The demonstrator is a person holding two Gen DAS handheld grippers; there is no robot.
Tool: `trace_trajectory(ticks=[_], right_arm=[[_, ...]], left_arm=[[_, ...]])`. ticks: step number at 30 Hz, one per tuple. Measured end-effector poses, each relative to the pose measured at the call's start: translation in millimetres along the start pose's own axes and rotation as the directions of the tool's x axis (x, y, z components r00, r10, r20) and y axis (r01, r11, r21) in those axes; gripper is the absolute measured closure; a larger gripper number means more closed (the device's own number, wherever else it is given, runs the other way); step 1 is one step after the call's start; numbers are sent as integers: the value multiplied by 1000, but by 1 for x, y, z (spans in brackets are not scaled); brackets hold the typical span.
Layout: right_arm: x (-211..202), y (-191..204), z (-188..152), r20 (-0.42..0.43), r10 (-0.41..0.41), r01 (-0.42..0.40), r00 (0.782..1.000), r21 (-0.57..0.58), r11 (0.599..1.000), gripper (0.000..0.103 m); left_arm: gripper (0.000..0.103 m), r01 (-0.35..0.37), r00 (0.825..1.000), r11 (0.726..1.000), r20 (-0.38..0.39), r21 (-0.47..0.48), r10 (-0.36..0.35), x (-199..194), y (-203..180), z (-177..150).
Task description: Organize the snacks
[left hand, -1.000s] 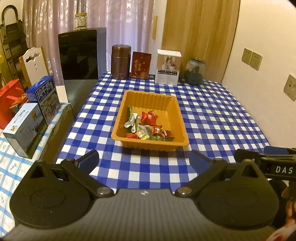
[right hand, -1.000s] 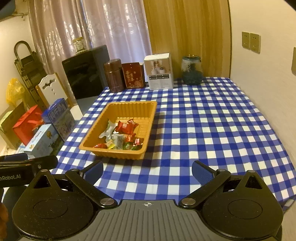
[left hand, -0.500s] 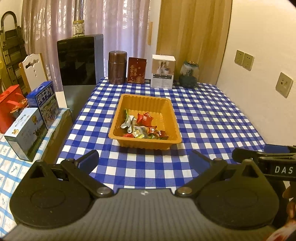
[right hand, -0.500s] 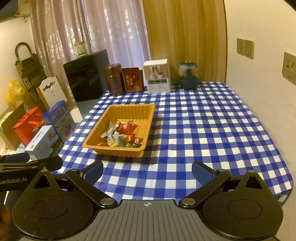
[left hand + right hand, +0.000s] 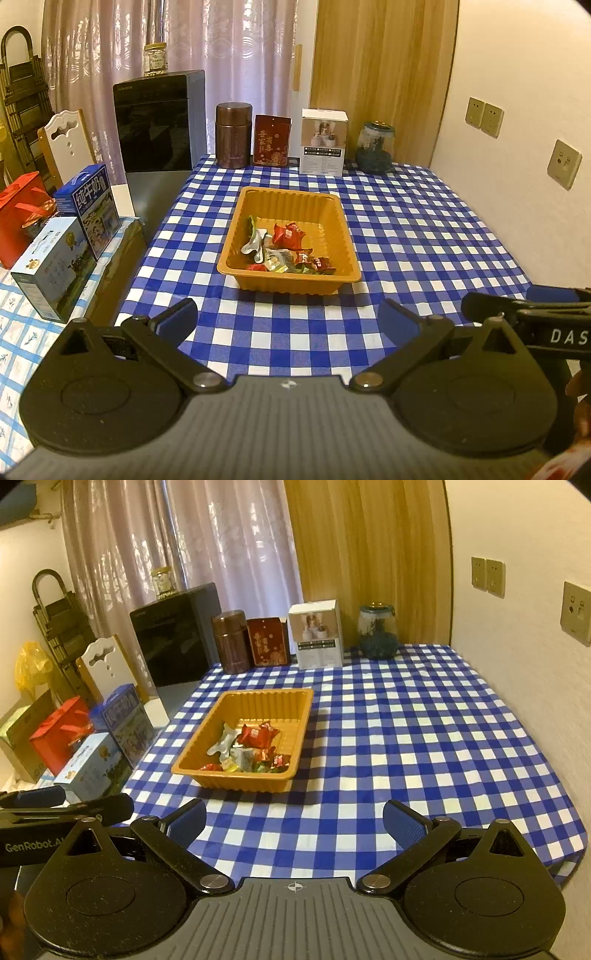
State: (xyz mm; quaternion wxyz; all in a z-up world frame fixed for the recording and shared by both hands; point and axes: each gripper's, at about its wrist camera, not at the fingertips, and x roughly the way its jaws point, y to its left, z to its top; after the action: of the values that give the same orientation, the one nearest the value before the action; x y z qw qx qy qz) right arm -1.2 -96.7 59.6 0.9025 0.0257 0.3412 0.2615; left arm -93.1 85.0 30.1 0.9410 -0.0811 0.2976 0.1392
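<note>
1. Left wrist view: the left gripper (image 5: 288,319) hangs above the table's near edge, jaws spread wide with nothing between them. The orange tray (image 5: 291,282) sits mid-table on the checked tablecloth (image 5: 424,236), with the wrapped snacks (image 5: 286,251) piled in its near half.
2. Right wrist view: the right gripper (image 5: 294,821) is likewise spread and empty; the tray (image 5: 236,781) lies ahead toward the table's left edge, well apart from it.
</note>
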Motion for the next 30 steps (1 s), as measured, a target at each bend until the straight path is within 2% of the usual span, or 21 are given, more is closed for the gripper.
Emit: trace_trajectory(ticks=[30], right_arm=[[-1, -3, -1, 3, -1, 1, 1000, 7, 1000, 2]], left_arm=[[0, 7, 1000, 1000, -2, -4, -7, 3, 0, -2]])
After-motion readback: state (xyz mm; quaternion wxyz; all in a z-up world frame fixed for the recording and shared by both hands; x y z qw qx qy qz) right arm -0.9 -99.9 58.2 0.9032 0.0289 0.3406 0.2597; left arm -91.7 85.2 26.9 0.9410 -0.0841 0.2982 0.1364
